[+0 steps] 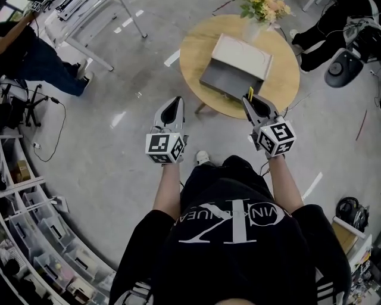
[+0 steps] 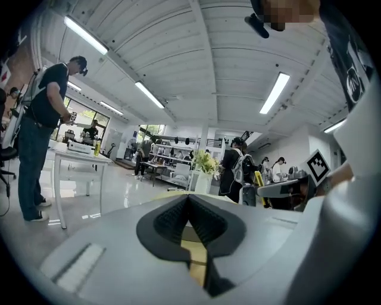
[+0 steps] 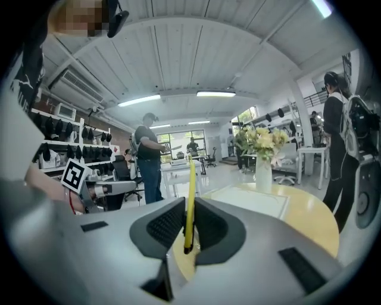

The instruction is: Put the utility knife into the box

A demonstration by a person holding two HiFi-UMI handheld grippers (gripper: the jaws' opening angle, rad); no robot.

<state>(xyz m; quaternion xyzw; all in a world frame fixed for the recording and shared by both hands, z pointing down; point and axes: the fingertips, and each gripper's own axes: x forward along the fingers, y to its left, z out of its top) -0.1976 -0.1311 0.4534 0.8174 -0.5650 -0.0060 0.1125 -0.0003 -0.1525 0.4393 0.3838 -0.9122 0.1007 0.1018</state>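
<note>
My right gripper (image 1: 251,99) is shut on a thin yellow utility knife (image 1: 250,93) that sticks up past the jaw tips; in the right gripper view the knife (image 3: 190,199) stands upright between the pads. The grey box (image 1: 236,66) lies on the round wooden table (image 1: 196,47), just beyond the right gripper; its pale top (image 3: 253,200) shows past the jaws. My left gripper (image 1: 173,103) hovers over the floor left of the table edge, jaws shut with nothing in them, as in the left gripper view (image 2: 189,198).
A vase of flowers (image 1: 264,10) stands at the table's far edge, behind the box. Several people stand around the room, one (image 2: 41,128) near a white desk (image 1: 89,18). Shelving (image 1: 41,238) runs along the lower left. A black chair base (image 1: 342,65) sits at the right.
</note>
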